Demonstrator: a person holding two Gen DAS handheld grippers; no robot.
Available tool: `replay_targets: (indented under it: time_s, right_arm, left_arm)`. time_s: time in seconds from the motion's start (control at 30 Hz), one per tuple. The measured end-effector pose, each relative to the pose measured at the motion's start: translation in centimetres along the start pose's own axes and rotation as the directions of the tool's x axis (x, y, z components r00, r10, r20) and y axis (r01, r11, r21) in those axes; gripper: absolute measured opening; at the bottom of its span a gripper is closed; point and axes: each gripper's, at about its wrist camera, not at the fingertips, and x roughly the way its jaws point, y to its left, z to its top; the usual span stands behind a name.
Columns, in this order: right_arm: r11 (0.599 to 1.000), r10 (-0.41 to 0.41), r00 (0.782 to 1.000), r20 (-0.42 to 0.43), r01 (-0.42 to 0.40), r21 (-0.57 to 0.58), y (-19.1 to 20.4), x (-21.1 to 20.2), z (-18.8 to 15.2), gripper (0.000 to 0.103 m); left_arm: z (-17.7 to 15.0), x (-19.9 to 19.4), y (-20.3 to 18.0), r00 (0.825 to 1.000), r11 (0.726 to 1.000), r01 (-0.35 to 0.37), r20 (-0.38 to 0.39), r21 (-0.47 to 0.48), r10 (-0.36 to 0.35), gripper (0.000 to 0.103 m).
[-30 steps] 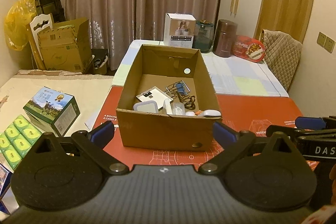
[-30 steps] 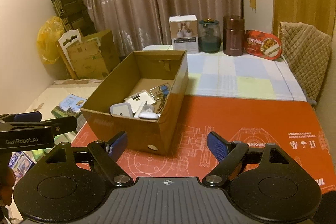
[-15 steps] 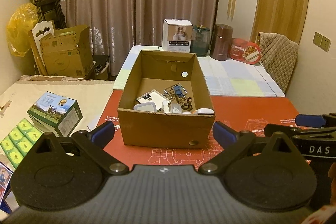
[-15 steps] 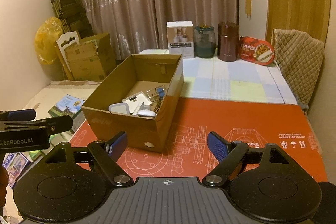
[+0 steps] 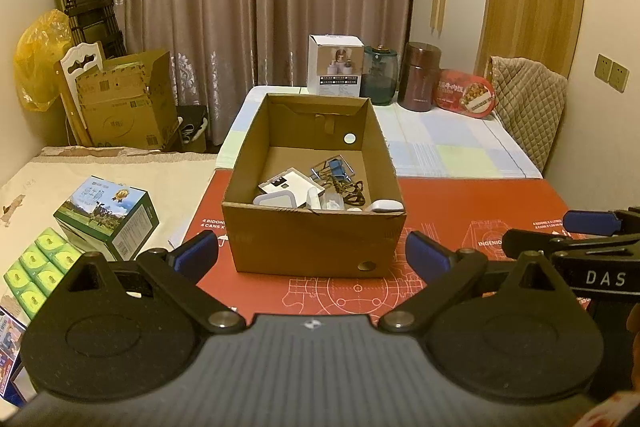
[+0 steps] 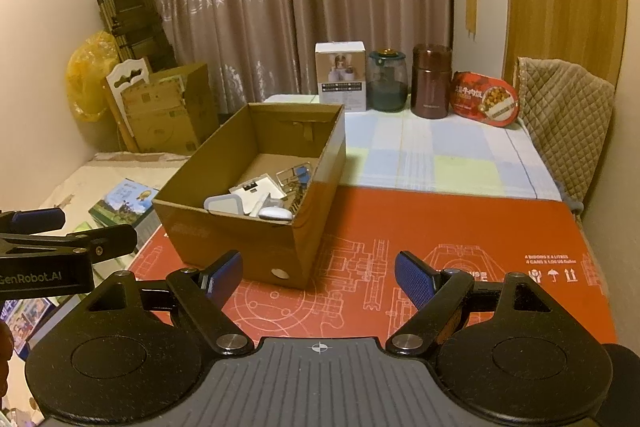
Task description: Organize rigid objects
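Observation:
An open cardboard box (image 5: 312, 243) (image 6: 240, 243) stands on a red printed mat (image 5: 480, 211) (image 6: 440, 227). Inside lie several small rigid items: a white mouse (image 5: 386, 205) (image 6: 274, 213), a grey-rimmed square gadget (image 5: 276, 200) (image 6: 224, 205), a white card (image 5: 286, 183), blue binder clips (image 5: 334, 169) and a dark cord. My left gripper (image 5: 312, 255) hangs open in front of the box with nothing between its blue pads. My right gripper (image 6: 318, 277) is open and empty too, over the mat right of the box. Each gripper shows at the other view's edge.
Behind the mat lies a checked cloth (image 6: 440, 155) with a white carton (image 6: 340, 77), a green jar (image 6: 387, 81), a brown canister (image 6: 431, 81) and a red food tub (image 6: 484, 99). A quilted chair back (image 6: 568, 123) stands right. Milk carton box (image 5: 106, 217) and green packs (image 5: 36, 267) lie left.
Both views have drawn back a little from the box, which looks slightly smaller and farther. Both grippers stay open and empty; nothing in the box has moved.

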Motion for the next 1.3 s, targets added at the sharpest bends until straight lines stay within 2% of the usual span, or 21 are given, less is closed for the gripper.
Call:
replay_targets:
  time_s: [1.3]
  right_arm:
    - [1.000,-0.007,1.000,0.003,0.007,0.013,-0.28,-0.07,-0.08,0.080]
  left_arm:
    - [-0.19,0.43,-0.35,1.000,1.000,0.016,-0.004,0.011,-0.016,0.099]
